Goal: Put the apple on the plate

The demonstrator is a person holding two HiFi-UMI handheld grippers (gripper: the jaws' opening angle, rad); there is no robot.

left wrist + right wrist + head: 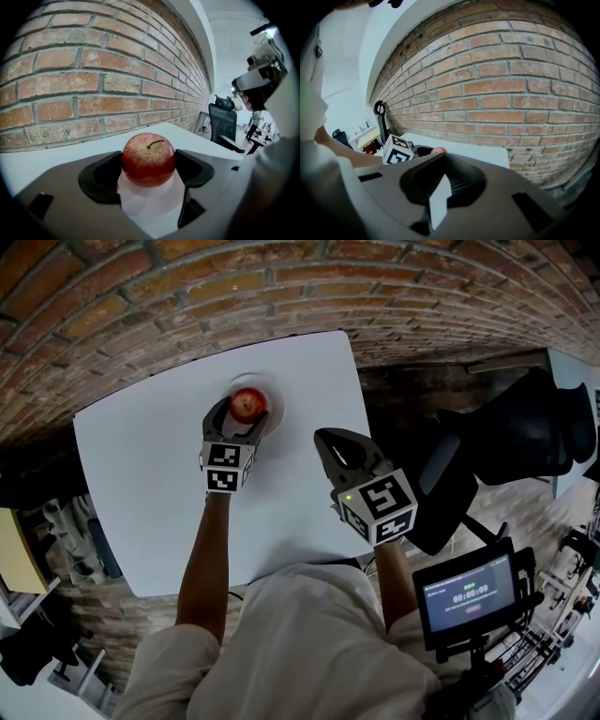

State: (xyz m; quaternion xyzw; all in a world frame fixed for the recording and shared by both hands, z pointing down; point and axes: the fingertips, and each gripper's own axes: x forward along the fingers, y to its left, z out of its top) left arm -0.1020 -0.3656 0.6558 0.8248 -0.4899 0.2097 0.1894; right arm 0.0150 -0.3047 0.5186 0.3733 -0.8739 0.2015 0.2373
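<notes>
Red apple [148, 159] gripped in the left gripper's [242, 412] jaws, right over the plate [275, 394]. Right gripper [326, 439] idle, jaws clenched empty. A lopsided release could roll it onto the tabletop [150, 465].

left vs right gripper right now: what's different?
1. The left gripper has its jaws closed on the apple. The right gripper has its jaws together on nothing.
2. The left gripper is over the plate. The right gripper is over the table's right side, away from the plate.
Both point toward the brick wall.
</notes>
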